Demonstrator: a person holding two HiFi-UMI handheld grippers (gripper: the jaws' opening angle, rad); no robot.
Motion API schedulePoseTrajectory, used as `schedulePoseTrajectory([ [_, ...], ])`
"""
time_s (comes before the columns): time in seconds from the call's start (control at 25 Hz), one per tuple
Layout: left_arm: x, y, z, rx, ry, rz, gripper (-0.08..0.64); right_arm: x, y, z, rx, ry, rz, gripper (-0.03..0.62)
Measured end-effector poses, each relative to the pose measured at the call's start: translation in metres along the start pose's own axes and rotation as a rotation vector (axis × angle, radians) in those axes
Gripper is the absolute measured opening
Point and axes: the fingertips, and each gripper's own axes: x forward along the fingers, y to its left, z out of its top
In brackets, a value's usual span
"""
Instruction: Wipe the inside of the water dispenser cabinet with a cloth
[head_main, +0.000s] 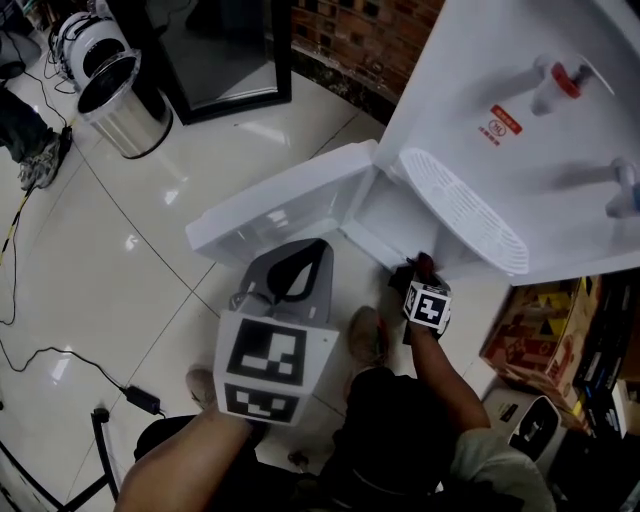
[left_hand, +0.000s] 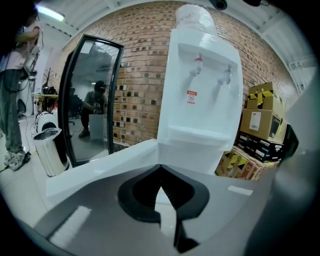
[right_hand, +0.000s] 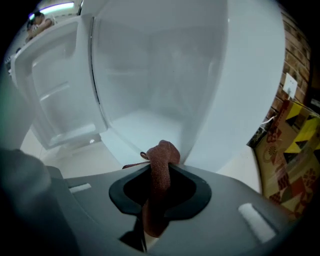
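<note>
The white water dispenser (head_main: 520, 120) stands at the upper right, its lower cabinet (head_main: 385, 215) open and its door (head_main: 280, 215) swung out to the left. My right gripper (head_main: 420, 278) is at the cabinet's front lower edge, shut on a reddish-brown cloth (right_hand: 162, 155) that bunches up above the jaws. The right gripper view looks into the bare white cabinet interior (right_hand: 150, 90). My left gripper (head_main: 300, 270) hangs shut and holds nothing in front of the open door (left_hand: 100, 170), pointing toward the dispenser (left_hand: 200, 100).
A metal bin (head_main: 120, 105) and a black-framed glass door (head_main: 220, 50) stand at the back left. Cardboard boxes (head_main: 540, 320) are stacked right of the dispenser. Cables (head_main: 60, 360) trail over the tiled floor at the left. A person (left_hand: 12, 100) stands far left.
</note>
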Motion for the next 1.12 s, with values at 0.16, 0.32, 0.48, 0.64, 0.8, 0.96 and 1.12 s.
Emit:
schedulePoseTrajectory([
  [0.16,0.001,0.002,0.008,-0.009,-0.021,0.007,0.0,-0.025,0.034,0.064,0.018,-0.172,0.12,0.084],
  [0.32,0.001,0.004,0.011,-0.01,-0.03,0.01,0.0,-0.046,0.073,0.14,0.049,-0.352,0.235,0.084],
  [0.48,-0.001,0.012,0.009,-0.019,-0.026,0.021,0.0,-0.04,0.1,0.173,0.043,-0.398,0.265,0.083],
  [0.64,-0.002,0.019,0.008,-0.029,-0.022,0.03,0.0,-0.005,0.107,0.167,0.041,-0.333,0.226,0.083],
  [0.8,-0.001,0.017,0.006,-0.034,-0.014,0.011,0.0,0.03,0.105,0.165,0.031,-0.268,0.177,0.083],
  [0.96,0.0,0.014,0.005,-0.052,-0.004,-0.006,0.0,0.064,0.1,0.151,-0.041,-0.195,0.126,0.084],
  [1.12,0.0,0.015,0.0,-0.065,0.015,-0.009,0.0,0.08,0.097,0.146,-0.122,-0.181,0.094,0.084],
])
